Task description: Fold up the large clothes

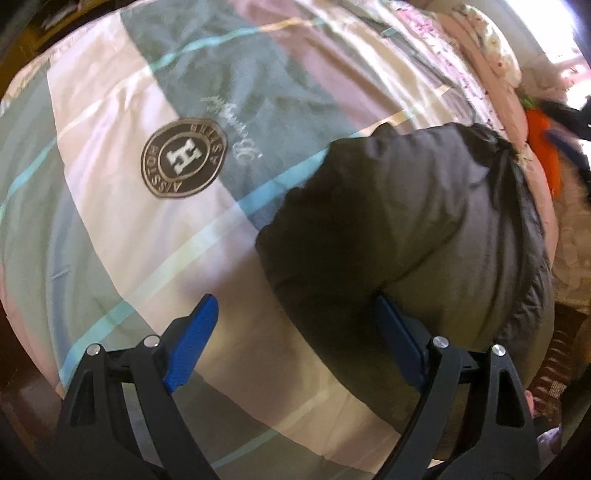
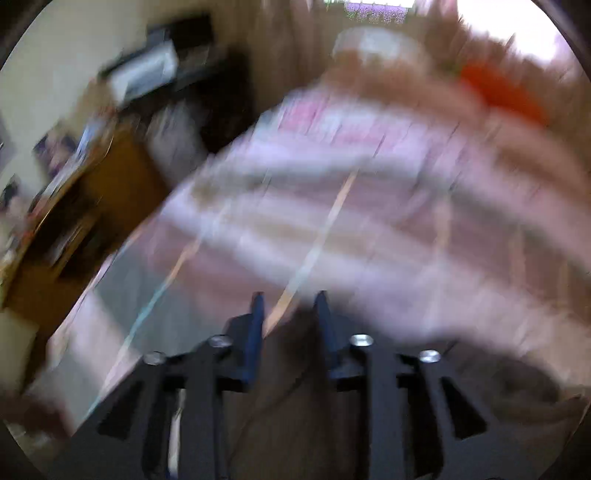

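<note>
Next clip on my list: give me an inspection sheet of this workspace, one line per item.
Surface: bed under a checked quilt with a round badge print.
Job's things: dark grey garment bunched on the quilt.
Clutter: orange item and pink bedding at the far end.
Grippers: left gripper open, one finger against the garment; right gripper narrowly open, nothing visibly pinched, view blurred.
Cables: nothing seen.
Surroundings: wooden furniture, bright window.
</note>
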Tool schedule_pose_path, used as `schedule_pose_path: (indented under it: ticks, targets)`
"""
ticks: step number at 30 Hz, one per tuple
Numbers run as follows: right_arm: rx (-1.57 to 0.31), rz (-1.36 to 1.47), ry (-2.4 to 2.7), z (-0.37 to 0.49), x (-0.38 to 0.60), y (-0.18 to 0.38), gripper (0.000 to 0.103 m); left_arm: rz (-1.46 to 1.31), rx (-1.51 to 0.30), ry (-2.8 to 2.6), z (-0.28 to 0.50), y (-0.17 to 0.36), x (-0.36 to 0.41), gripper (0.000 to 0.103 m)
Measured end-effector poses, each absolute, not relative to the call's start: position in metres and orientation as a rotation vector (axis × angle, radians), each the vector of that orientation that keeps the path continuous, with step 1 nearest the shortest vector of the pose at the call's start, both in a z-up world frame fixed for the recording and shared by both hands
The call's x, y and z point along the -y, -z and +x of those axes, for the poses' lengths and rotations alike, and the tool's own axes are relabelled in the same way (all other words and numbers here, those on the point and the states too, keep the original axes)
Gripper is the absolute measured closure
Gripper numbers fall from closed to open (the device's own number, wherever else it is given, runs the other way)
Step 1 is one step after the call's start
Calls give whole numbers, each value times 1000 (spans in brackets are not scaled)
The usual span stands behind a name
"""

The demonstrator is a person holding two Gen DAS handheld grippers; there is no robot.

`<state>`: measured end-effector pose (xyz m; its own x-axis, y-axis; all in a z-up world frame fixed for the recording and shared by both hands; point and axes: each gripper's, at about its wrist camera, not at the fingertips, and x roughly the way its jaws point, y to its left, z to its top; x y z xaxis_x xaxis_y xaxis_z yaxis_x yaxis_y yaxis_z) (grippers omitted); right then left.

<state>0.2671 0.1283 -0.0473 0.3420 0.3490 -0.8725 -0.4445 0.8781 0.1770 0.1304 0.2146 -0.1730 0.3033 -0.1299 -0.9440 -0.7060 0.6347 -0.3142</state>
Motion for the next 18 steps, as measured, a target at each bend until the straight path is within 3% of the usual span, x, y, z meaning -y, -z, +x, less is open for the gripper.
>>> schedule_pose_path:
  ticks: [3, 7, 10, 13, 14, 15, 16, 17, 18]
  targets:
    - [-1279, -253, -527, 260, -152, 90, 71, -785, -1242, -420, 129, 169, -201, 15]
    - [-1293, -267, -409, 272, -155, 143, 71, -777, -1276, -410, 128, 176, -185, 16]
    - [-1171, -125, -388, 285, -142, 139, 73, -725, -1268, -426, 133, 176, -183, 16]
    - [-875, 57, -432, 271, -109, 78, 76, -708, -1265, -440, 134, 174, -182, 16]
    - [-806, 86, -428, 263, -96, 57, 65, -711, -1243, -447, 133, 168, -181, 16]
    - [-783, 100, -429, 254, -79, 37, 32, -698, -1217, -452, 133, 162, -177, 16]
    - [-785, 111, -434, 245, -63, 23, 18, -673, -1188, -453, 132, 155, -174, 16]
    - [-765, 140, -435, 232, -40, 10, 12, -631, -1148, -448, 133, 144, -166, 16]
    - [-738, 168, -424, 218, -17, 1, 12, -592, -1114, -435, 134, 134, -158, 16]
